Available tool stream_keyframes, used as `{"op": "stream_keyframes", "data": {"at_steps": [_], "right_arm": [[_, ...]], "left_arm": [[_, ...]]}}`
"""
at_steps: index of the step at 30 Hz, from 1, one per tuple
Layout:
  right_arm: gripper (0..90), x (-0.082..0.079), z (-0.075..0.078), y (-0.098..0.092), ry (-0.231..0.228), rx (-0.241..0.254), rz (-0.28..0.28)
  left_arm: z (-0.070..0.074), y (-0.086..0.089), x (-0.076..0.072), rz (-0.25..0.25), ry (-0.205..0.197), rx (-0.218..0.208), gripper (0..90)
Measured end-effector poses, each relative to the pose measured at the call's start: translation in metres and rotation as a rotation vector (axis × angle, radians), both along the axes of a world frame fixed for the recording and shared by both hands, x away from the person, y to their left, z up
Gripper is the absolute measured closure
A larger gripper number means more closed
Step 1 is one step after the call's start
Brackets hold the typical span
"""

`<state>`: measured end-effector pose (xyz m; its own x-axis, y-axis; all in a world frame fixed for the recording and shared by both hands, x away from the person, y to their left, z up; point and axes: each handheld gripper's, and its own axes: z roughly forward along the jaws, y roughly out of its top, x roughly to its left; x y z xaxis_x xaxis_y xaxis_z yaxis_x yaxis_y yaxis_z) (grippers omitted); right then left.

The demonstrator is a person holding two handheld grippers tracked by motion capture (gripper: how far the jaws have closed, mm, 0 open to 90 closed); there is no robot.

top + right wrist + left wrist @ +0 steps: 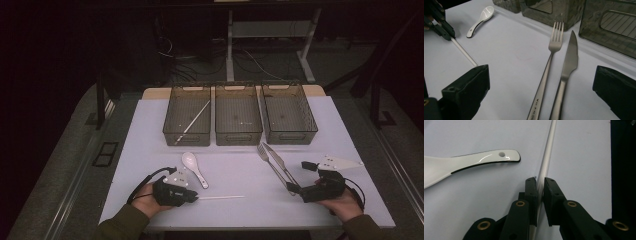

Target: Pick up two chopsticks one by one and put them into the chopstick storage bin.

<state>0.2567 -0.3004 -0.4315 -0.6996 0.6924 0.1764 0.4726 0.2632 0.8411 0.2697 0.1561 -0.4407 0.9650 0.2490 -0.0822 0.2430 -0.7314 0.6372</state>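
Tongs status, high view: we see the left tongs (pixel 192 196) low on the bench (pixel 240 172), closed on the near end of a white chopstick (pixel 222 197) that lies flat and points toward the right tongs (pixel 296 190). A second chopstick (pixel 192 121) rests diagonally in the left bin (pixel 187 115); we judge this to be the destination. The middle bin (pixel 238 115) and right bin (pixel 289 113) hold nothing we can make out.

Left gripper view: the pads (pixel 532 192) clamp the chopstick (pixel 546 162) close to its end. With so much length beyond the grip, we expect it may pivot or slip on lifting. The spoon (pixel 474 161) lies just beside the stick and could be nudged.

Right gripper view: the right tongs (pixel 541 100) stand wide apart, holding nothing, with the fork (pixel 549 67) and knife (pixel 567 67) between the jaws. Closing here risks catching both together.
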Motion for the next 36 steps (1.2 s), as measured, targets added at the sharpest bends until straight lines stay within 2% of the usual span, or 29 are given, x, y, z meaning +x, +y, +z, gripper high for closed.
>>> {"op": "stream_keyframes", "data": {"at_steps": [6,17,25,31,33,36], "right_arm": [[1.0,-0.001,0.001,0.0,-0.001,0.003,0.001],[1.0,-0.001,0.001,-0.001,0.002,0.013,-0.002],[1.0,-0.002,0.0,0.0,-0.004,0.012,0.002],[1.0,-0.002,-0.004,0.005,-0.008,-0.016,0.017],[1.0,-0.001,-0.004,0.004,-0.006,-0.01,0.011],[1.0,0.0,-0.005,0.003,-0.001,-0.009,0.008]], "left_arm": [[0.001,0.0,0.0,-0.024,0.001,0.0,83.7],[0.002,-0.001,0.001,0.0,0.017,-0.002,83.8],[0.006,0.001,0.002,0.028,0.023,-0.022,83.8],[0.01,0.0,0.002,0.044,0.02,-0.026,83.8],[0.011,0.001,0.002,0.048,0.025,-0.027,83.7],[0.013,0.003,0.003,0.066,0.031,-0.046,83.7]]}}
